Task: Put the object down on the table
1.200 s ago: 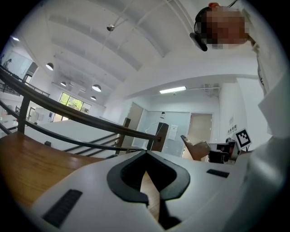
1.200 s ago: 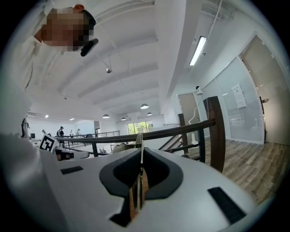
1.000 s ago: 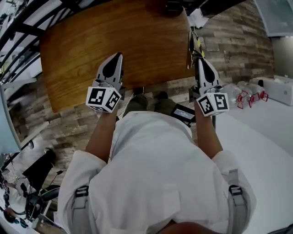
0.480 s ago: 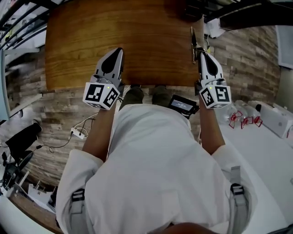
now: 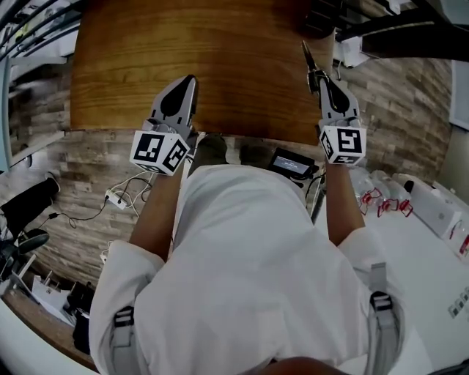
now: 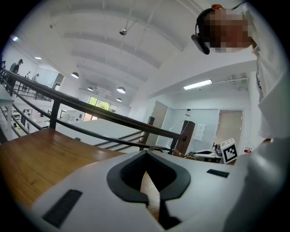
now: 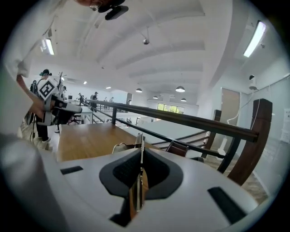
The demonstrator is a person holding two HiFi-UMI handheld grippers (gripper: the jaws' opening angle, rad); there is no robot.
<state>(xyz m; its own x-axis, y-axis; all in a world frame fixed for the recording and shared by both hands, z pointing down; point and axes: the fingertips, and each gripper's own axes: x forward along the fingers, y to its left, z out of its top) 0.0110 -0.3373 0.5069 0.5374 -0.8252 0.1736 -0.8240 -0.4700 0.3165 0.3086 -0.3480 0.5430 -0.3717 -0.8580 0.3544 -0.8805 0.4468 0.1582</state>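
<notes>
Since one second earlier, the right gripper point(image 5: 322, 76) has advanced from beyond the table's right edge to above its near right corner, and the table point(image 5: 220, 66) now lies square to the view.

Head view: the left gripper point(image 5: 190, 78) is held over the near edge, left of centre, with bare wood ahead of it. The right gripper carries a thin flat object point(image 5: 308, 56) that projects forward along the right edge; contact with the wood cannot be judged. A dark chair point(image 5: 320, 16) stands at the far right corner. A small dark device point(image 5: 292, 162) lies below the near edge; a white power strip point(image 5: 114, 196) and clear bottles point(image 5: 381, 196) lie well apart from the table.

Left gripper view: the jaws of the left gripper point(image 6: 146, 157) stand almost together, with nothing between. A dark railing point(image 6: 104, 115) runs beyond the table point(image 6: 36, 158).

Right gripper view: the jaws of the right gripper point(image 7: 141, 154) are clamped on the thin flat object point(image 7: 137, 192), held edgewise. The table point(image 7: 90, 138) lies ahead to the left, the railing point(image 7: 195, 120) beyond it.
</notes>
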